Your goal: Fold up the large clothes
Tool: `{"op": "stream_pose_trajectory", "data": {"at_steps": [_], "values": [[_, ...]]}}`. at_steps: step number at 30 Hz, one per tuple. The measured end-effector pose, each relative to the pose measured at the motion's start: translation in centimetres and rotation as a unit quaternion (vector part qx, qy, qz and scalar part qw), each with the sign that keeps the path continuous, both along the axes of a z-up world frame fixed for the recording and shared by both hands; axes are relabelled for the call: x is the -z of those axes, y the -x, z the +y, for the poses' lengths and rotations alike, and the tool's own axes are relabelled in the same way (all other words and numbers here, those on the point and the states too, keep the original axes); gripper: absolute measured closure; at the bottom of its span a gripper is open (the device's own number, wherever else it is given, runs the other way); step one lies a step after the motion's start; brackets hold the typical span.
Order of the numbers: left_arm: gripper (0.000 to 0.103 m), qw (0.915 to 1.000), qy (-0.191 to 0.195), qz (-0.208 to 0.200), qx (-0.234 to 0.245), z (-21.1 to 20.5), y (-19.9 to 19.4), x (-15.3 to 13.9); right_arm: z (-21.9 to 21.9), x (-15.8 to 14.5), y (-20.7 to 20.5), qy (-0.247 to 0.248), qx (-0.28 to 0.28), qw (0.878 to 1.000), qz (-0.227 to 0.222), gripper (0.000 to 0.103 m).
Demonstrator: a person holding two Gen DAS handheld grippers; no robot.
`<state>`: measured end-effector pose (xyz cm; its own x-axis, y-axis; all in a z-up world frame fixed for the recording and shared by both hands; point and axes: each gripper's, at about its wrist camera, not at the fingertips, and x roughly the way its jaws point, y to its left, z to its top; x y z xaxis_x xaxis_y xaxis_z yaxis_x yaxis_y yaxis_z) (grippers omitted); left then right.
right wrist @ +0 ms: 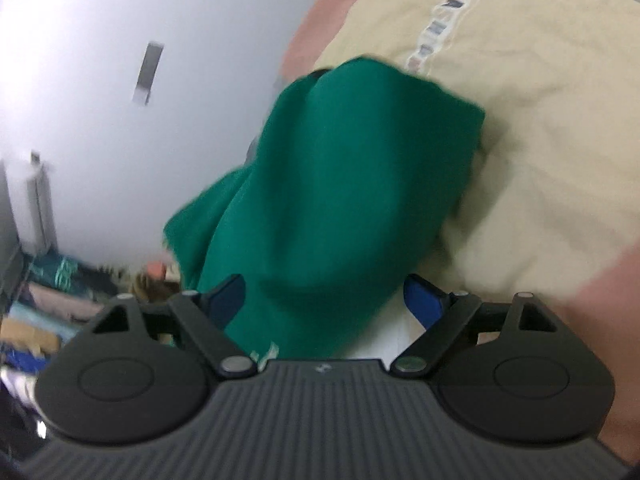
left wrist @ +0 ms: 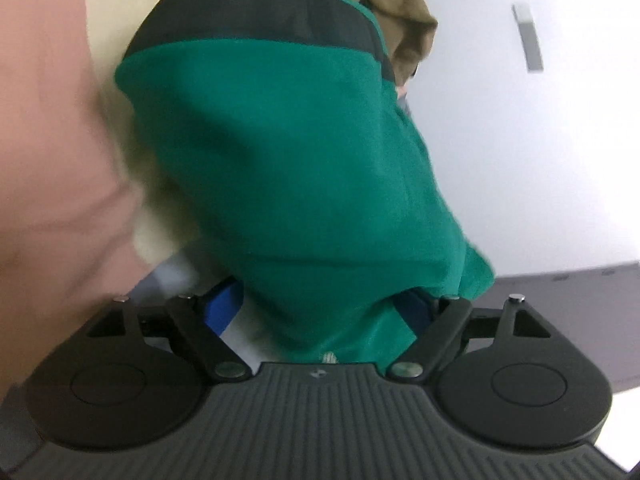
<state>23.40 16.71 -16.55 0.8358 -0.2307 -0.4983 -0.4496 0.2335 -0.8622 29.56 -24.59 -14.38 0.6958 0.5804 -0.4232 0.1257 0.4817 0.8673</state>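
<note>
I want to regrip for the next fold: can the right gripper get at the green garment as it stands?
Probably yes: the right gripper has its jaws wide, the green garment lies between them, nothing is in between.

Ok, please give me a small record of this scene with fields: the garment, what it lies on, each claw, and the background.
garment: green garment with a dark band at its far end
lies on: cream bedding with pink cloth beside it
left claw: open, blue fingers wide apart, green cloth between them, not pinched
right claw: open, green cloth between the fingers, not pinched
background: white wall; tan clothing beyond the garment
sharpness: both views blurred
</note>
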Motion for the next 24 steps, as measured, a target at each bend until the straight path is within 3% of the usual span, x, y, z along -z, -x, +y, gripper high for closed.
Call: {"op": "stream_pose_trajectory", "data": {"at_steps": [3, 8, 10, 12, 15, 16, 18, 24], "values": [[0.018, 0.9994, 0.018, -0.021, -0.019, 0.2, -0.4, 0.5, -0.3, 1.0, -1.7, -0.012, 0.008, 1.0, 0.004, 0.013], [0.018, 0.9981, 0.012, -0.043, -0.043, 0.3, -0.7, 1.0, 0.3, 0.8, -3.3, -0.002, 0.001, 1.0, -0.027, 0.015], [0.026, 0.9981, -0.004, -0.043, -0.043, 0.0, -0.9, 0.9, 0.5, 0.7, -3.5, 0.012, -0.002, 0.999, -0.037, 0.03], [0.042, 0.9982, -0.038, -0.035, -0.032, -0.3, -1.0, 0.3, 0.4, 0.5, -3.5, 0.026, -0.005, 0.998, -0.048, 0.058], [0.06, 0.9972, -0.063, -0.034, -0.022, -0.8, -0.6, -0.9, 0.2, -0.5, -3.2, 0.038, -0.015, 0.997, -0.064, 0.08], [0.067, 0.9969, -0.071, -0.03, -0.018, -0.9, -0.4, -1.3, 0.3, -1.1, -3.2, 0.049, -0.019, 0.996, -0.072, 0.081], [0.072, 0.9961, -0.082, -0.03, -0.012, -1.3, 0.5, -2.1, 0.8, -2.2, -2.4, 0.078, -0.028, 0.992, -0.094, 0.084], [0.08, 0.9934, -0.108, -0.036, 0.014, -2.4, 4.5, -4.9, 0.4, -4.7, 1.0, 0.1, -0.034, 0.987, -0.118, 0.084]]}}
